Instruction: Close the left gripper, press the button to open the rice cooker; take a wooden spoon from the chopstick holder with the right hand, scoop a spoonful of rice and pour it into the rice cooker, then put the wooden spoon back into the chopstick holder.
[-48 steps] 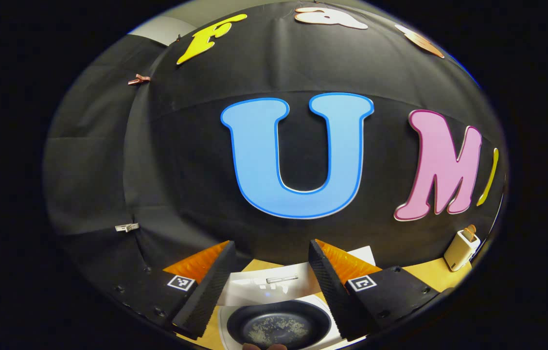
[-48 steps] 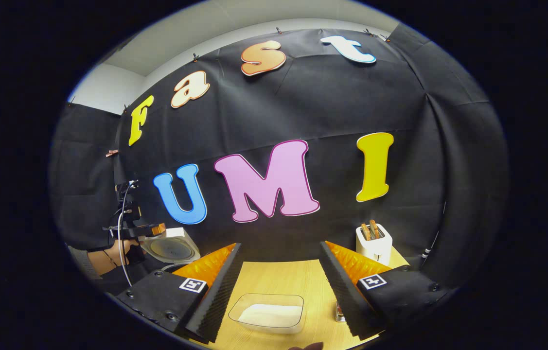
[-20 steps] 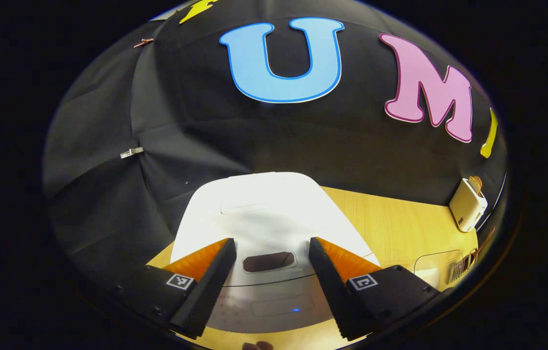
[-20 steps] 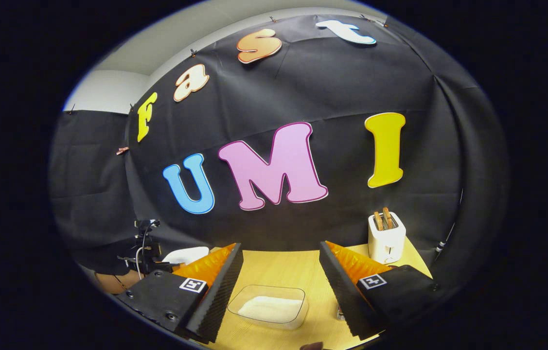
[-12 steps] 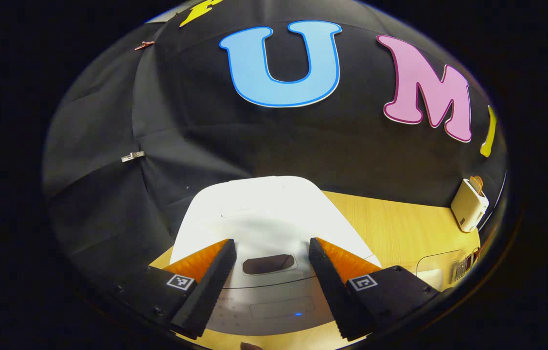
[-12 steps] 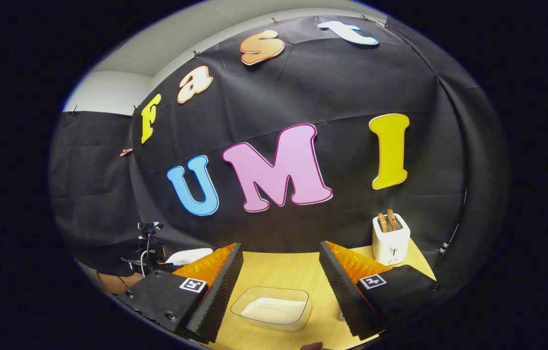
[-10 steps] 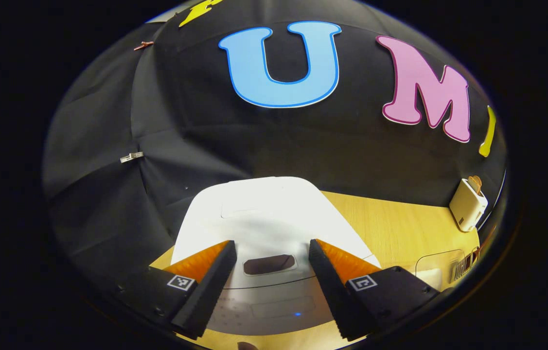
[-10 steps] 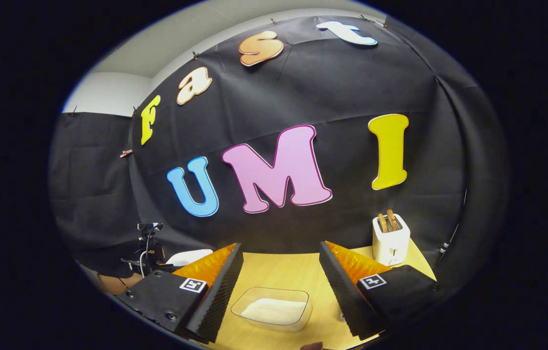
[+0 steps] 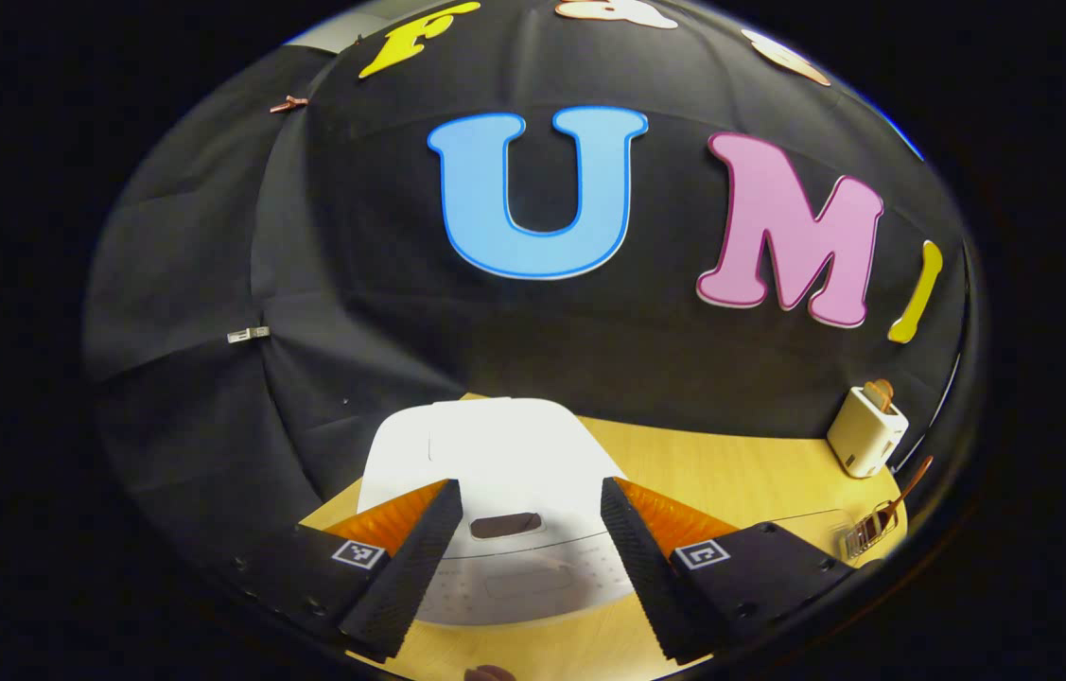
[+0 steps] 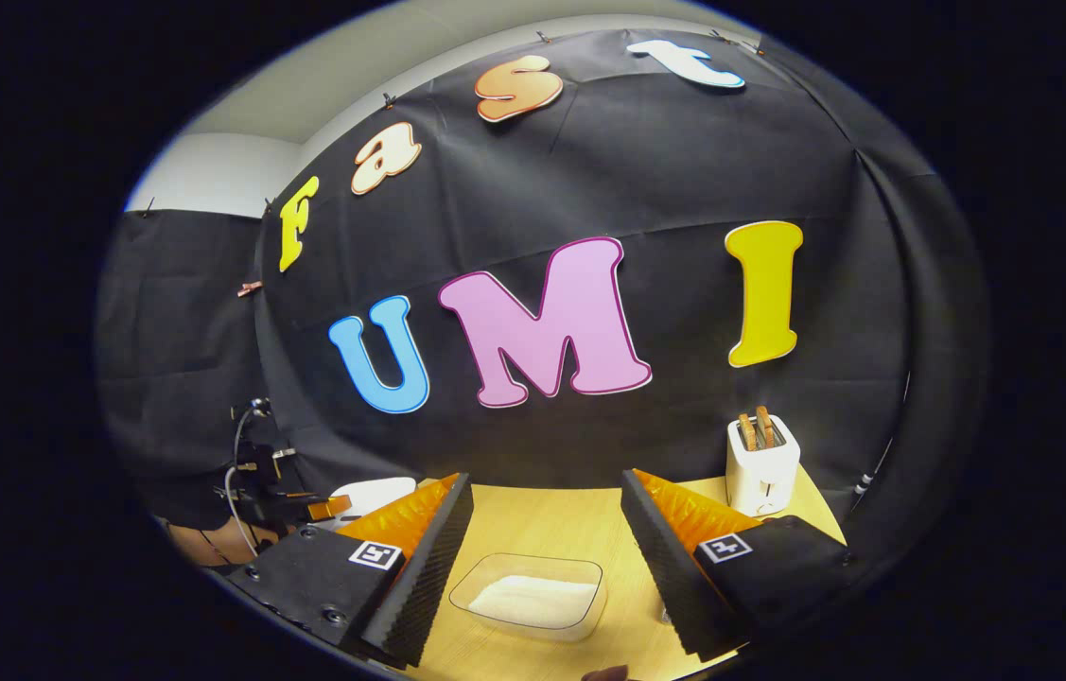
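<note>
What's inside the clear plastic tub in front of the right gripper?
The clear plastic tub on the wooden table holds a low, flat layer of white rice. Anything buried beneath the rice is covered.

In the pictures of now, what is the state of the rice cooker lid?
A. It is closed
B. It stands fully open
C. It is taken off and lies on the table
A: the white lid lies flat on the rice cooker, beyond the open left tool.
</note>
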The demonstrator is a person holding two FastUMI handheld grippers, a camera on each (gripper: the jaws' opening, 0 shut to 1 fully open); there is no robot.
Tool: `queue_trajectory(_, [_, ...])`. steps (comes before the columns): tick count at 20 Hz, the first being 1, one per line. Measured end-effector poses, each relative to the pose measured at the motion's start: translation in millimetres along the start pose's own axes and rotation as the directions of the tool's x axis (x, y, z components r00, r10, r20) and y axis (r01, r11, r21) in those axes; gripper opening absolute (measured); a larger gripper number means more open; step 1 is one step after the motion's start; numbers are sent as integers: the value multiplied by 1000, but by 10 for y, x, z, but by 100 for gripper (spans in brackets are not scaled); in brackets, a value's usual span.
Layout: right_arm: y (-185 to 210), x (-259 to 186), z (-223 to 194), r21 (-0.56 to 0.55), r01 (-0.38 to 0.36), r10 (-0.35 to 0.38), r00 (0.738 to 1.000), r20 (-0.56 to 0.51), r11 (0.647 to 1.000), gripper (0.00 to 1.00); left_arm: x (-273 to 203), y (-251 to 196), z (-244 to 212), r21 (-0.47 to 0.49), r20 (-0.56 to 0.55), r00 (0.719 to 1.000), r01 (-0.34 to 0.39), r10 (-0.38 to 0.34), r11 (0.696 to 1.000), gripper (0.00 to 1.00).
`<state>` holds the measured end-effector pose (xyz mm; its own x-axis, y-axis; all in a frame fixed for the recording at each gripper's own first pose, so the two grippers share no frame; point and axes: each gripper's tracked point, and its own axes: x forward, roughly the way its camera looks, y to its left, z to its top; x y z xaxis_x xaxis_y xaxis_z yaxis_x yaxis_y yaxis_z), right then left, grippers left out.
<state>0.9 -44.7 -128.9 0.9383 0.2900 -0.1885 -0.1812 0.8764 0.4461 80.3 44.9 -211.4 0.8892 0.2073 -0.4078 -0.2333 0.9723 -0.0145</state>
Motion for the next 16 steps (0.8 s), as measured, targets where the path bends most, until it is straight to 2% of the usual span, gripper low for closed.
queue_trajectory(3, [25, -5, -43, -34, -1, 1, 1000, -15, 999, 98, -288, -175, 202, -17, 67, 995, 81, -79, 997, 95])
queue_trajectory(8, [62, -31, -92, -71, -2, 0, 999, -33, 997, 98, -860, -522, 379, 10, 137, 956, 262, -260, 965, 95])
queue_trajectory(10, [44, -64, -103, -79, 5, -8, 999, -36, 997, 100, -1030, -591, 419, 5, 143, 946, 294, -292, 956, 95])
queue_trajectory(12, [29, -100, -100, -84, 10, -13, 999, -38, 996, 98, -1148, -656, 446, 5, 157, 936, 318, -315, 948, 95])
queue_trajectory(16, [-7, -124, -134, -108, 22, -27, 999, -44, 994, 98, -1246, -820, 397, 62, 174, 918, 350, -355, 935, 95])
